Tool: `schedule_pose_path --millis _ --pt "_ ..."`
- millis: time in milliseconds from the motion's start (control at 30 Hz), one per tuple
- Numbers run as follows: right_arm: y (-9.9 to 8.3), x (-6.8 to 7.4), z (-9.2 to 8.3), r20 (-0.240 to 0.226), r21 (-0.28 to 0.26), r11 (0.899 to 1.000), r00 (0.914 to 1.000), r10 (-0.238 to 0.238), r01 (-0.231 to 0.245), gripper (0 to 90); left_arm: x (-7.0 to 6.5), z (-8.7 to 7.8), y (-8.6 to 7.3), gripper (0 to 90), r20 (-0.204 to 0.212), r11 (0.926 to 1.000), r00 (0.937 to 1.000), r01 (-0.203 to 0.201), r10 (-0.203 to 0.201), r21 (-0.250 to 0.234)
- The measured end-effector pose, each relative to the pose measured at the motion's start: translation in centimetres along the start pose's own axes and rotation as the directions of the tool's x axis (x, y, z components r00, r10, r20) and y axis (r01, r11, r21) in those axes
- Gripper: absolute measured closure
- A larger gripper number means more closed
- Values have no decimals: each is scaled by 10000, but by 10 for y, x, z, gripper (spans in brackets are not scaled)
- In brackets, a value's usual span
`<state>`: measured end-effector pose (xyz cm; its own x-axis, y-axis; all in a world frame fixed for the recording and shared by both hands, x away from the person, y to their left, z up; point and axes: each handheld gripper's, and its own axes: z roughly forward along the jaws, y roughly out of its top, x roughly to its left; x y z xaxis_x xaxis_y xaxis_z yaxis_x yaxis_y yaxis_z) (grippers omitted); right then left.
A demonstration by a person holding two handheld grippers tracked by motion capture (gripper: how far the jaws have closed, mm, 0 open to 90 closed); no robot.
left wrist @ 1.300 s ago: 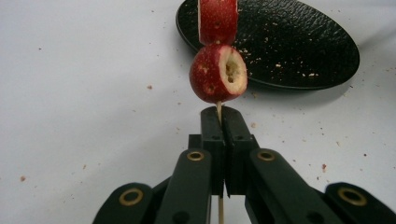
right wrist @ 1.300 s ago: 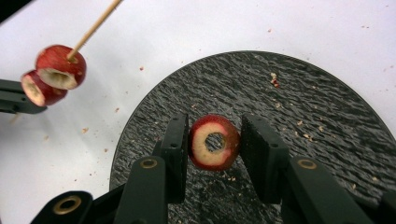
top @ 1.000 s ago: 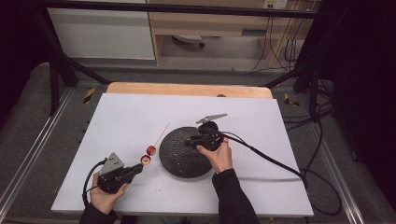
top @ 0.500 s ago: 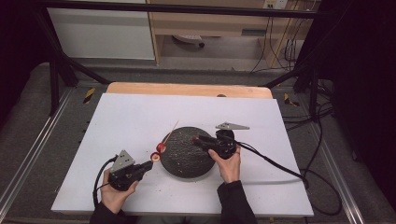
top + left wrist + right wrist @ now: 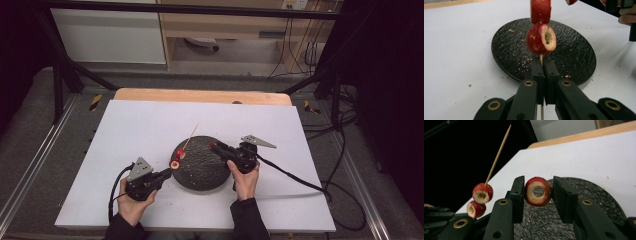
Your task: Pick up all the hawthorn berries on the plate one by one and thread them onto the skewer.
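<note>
Two cored red fruits (image 5: 540, 38) threaded on a tilted wooden skewer (image 5: 498, 155).

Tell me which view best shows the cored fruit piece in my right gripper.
The right gripper view: the cored piece sits close up between the right gripper's jaws, its hole facing the camera. The high view shows only a small red spot at the gripper tip; the left gripper view cuts it off at the top edge.

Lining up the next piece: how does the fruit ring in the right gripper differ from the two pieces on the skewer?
The fruit ring sits loose between the right gripper pads, off the skewer; the two threaded pieces are already speared. The ring's hole faces the right gripper's camera, wide open; the threaded pieces have the stick through theirs. The left gripper clamps the skewer below them. All are red-skinned, pale inside, cored.
</note>
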<state>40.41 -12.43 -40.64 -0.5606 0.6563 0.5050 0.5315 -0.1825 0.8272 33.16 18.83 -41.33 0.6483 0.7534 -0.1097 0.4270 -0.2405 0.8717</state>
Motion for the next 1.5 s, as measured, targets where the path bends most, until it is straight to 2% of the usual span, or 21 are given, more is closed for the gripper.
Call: schedule_pose_path --millis 300,567,967,1500 --pt "8 1 -1 -186 -1129 9921 9984 530 -547 636 -6 6 4 883 43 9999 10000 88 -87 -78" --pt "16 0 -3 -226 -1786 9809 9970 738 -767 636 -13 12 9 883 97 9999 9999 -68 69 -132" --pt "26 -4 -4 -95 -2191 9724 9968 798 -799 636 -20 16 5 883 243 9999 9996 -148 150 -71" --pt "34 -10 3 -106 -2758 9555 9943 1057 -1045 637 -26 19 -1 883 408 9998 9989 -213 212 12"
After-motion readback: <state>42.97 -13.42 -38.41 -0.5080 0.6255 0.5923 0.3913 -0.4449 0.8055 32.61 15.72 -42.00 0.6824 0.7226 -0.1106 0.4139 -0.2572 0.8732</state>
